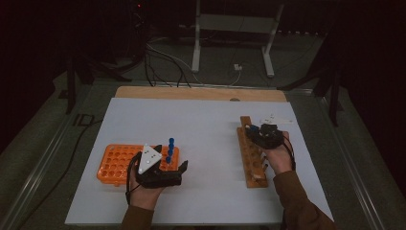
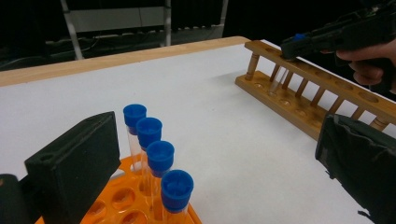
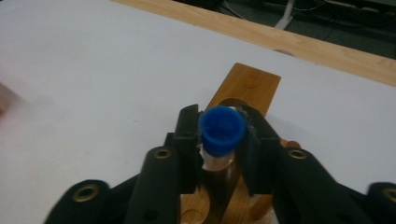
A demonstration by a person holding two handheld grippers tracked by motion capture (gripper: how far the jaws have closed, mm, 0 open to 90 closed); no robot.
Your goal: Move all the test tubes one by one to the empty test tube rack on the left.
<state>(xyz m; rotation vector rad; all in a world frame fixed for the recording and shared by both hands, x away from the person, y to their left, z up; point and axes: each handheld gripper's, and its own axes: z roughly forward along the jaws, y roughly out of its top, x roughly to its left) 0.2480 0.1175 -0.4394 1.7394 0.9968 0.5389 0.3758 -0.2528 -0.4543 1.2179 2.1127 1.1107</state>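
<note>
White sheet over a wood-edged desk (image 1: 201,93), dim room, cables and a stand's legs on floor beyond.

Nearest: left claw (image 1: 160,173) rests at near-right corner of orange rack (image 1: 115,163), jaws wide apart, nothing between them. Just ahead of it, in the left gripper view, four blue-capped tubes (image 2: 160,158) stand upright in a row in that rack; remaining holes that can be seen look vacant.

Further out, well right of left claw: right claw (image 3: 219,140) closed on a blue-capped tube (image 3: 222,125), pads pressing cap from both sides. Tube sits directly between the jaws, its glass body running down through an end hole of the wooden rack (image 3: 245,86) below; left gripper view shows it slightly tilted. Cannot tell if its base is seated.

Progress, as judged: transfer orange rack → wooden rack, early stage. One tube at wooden rack, not released; four left to move. Wooden rack's other holes appear vacant, though high view is too dark to confirm.

Markings: none legible on racks, caps or claws.
</note>
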